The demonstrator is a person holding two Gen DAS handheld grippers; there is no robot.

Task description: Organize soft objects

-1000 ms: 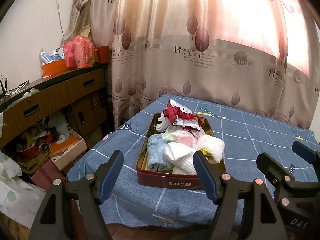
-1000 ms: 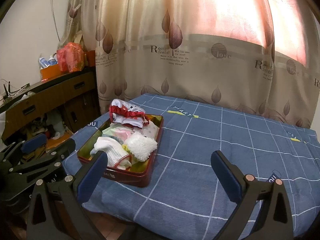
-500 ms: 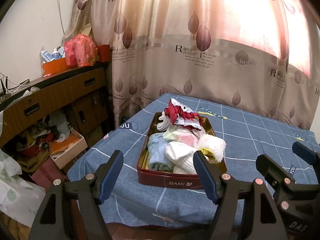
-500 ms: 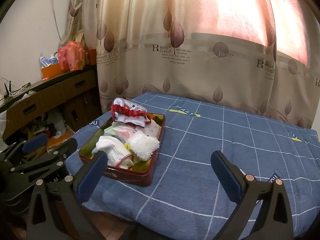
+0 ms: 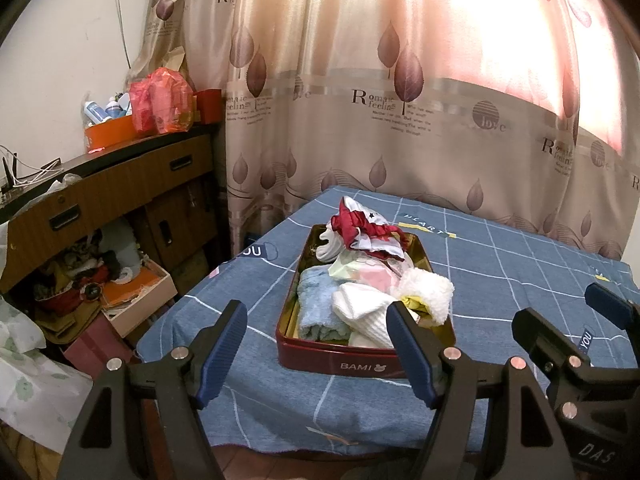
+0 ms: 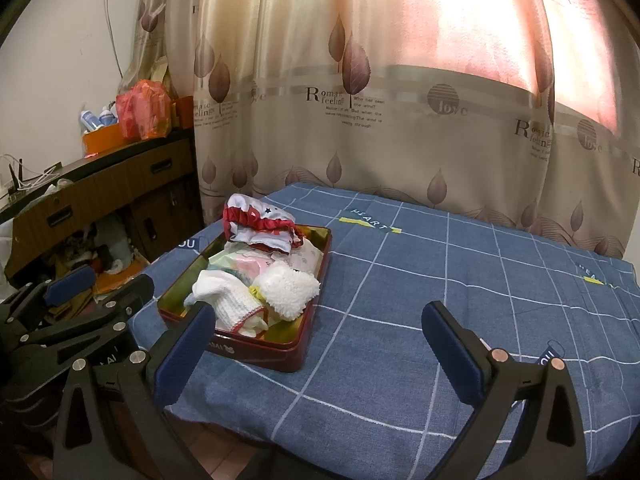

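A dark red rectangular metal tin (image 5: 362,365) marked "BAMI" rests on the bench covered by a blue checked cloth (image 6: 460,292), near the cloth's left front corner. The tin holds a pile of soft items: a folded light blue towel (image 5: 316,304), white knitted socks (image 5: 362,308), a fluffy white sock (image 6: 286,288), pale pink and green folded fabric (image 5: 370,274) and, at the far end, a red-and-white frilled garment (image 6: 260,226).

The left tongs (image 5: 316,350) stand with jaws wide apart and nothing between the pads, short of the tin's near wall and clear of it. The right tongs (image 6: 320,356) also stand wide apart and empty, over bare cloth to the right of the tin's near corner, not touching it.

A leaf-patterned beige curtain (image 6: 360,100) hangs behind the bench.
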